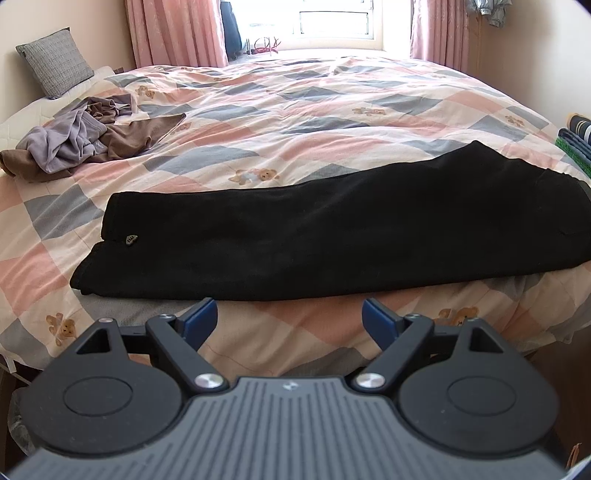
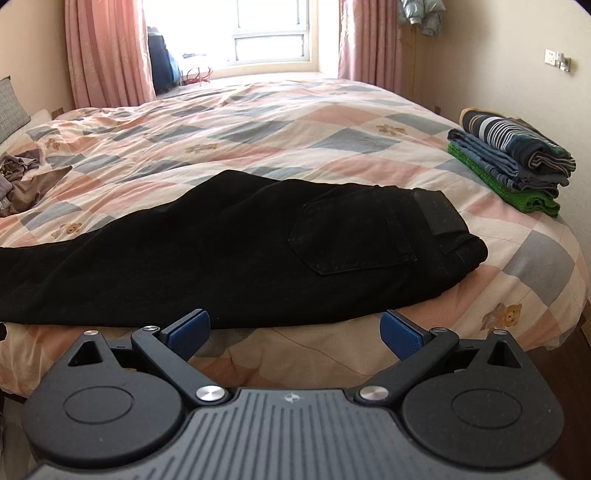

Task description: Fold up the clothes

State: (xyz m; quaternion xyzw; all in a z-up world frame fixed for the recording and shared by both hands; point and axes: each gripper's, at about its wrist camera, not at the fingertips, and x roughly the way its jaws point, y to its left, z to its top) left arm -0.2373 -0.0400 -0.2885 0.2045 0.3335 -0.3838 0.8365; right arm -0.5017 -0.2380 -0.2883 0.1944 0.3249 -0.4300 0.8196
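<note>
Two views share one bedroom. From the left wrist, a bed under a pink, grey and cream checked quilt with little bears runs back to pink curtains and a bright window; a grey pillow stands at the far left. Black trousers lie flat across the near edge, just ahead of the left gripper, whose blue-padded fingers are spread wide and hold nothing. A crumpled heap of lilac and brown clothes sits well apart, far left.

From the right wrist, the trousers' back pocket and waistband face up, just beyond the right gripper, likewise released and empty. A folded stack rests at the quilt's right edge.
</note>
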